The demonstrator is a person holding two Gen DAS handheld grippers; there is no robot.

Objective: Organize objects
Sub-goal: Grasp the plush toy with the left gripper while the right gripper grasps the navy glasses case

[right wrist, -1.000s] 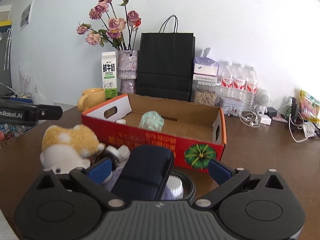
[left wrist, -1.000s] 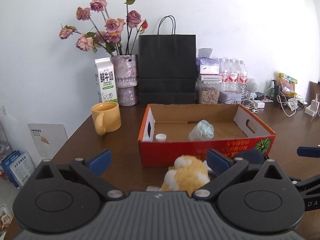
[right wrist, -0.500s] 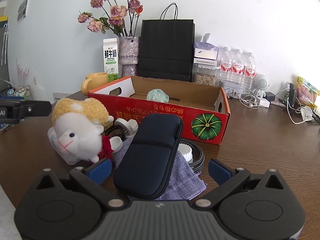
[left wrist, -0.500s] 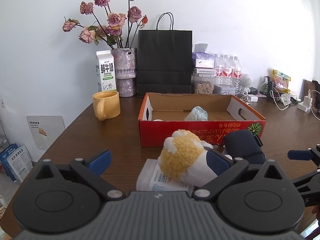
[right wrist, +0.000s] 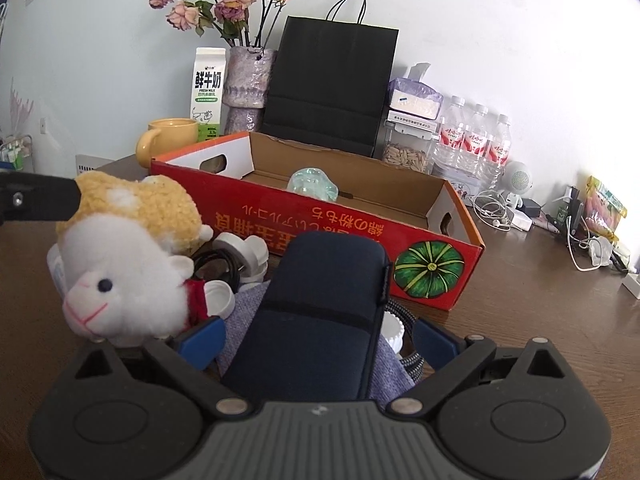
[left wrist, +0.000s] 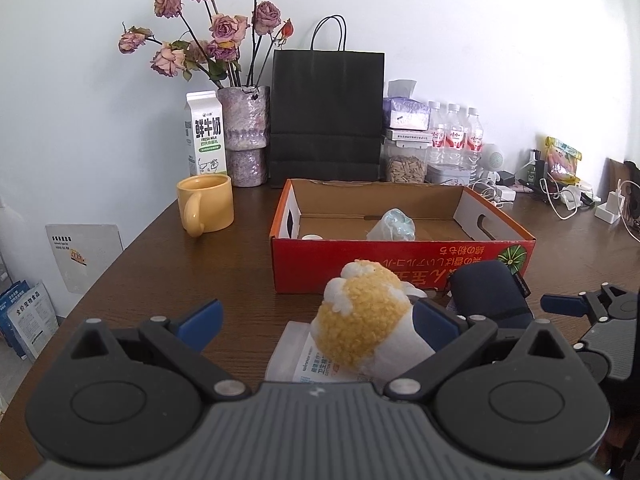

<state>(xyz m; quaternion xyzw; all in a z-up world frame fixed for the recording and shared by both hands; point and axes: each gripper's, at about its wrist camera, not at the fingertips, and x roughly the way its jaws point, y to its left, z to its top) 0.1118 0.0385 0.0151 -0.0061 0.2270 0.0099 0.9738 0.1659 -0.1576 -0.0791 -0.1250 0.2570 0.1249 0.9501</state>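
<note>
A red cardboard box [left wrist: 400,268] [right wrist: 320,220] stands open on the brown table, with a crumpled bluish plastic wad [left wrist: 394,226] and a white cap [left wrist: 311,237] inside. In front of it a yellow-and-white plush sheep [left wrist: 364,332] [right wrist: 120,264] lies on a white tissue packet [left wrist: 304,360]. My left gripper [left wrist: 318,322] is open, the sheep close to its right finger. A dark blue zip case [right wrist: 320,320] [left wrist: 492,292] rests on a grey cloth [right wrist: 248,312]. My right gripper [right wrist: 318,340] straddles the case; its jaws are closing, and the pads are still apart from the case.
A yellow mug [left wrist: 206,208], milk carton [left wrist: 205,132], vase of dried roses [left wrist: 244,136], black paper bag [left wrist: 326,112], seed jar and water bottles [left wrist: 456,136] line the back. White caps and a black cable [right wrist: 232,260] lie beside the sheep. Chargers and cables [right wrist: 504,212] crowd the right.
The right gripper came forward and down, so the dark case now lies between its jaws. The left gripper drew back slightly from the box, showing more of the sheep.
</note>
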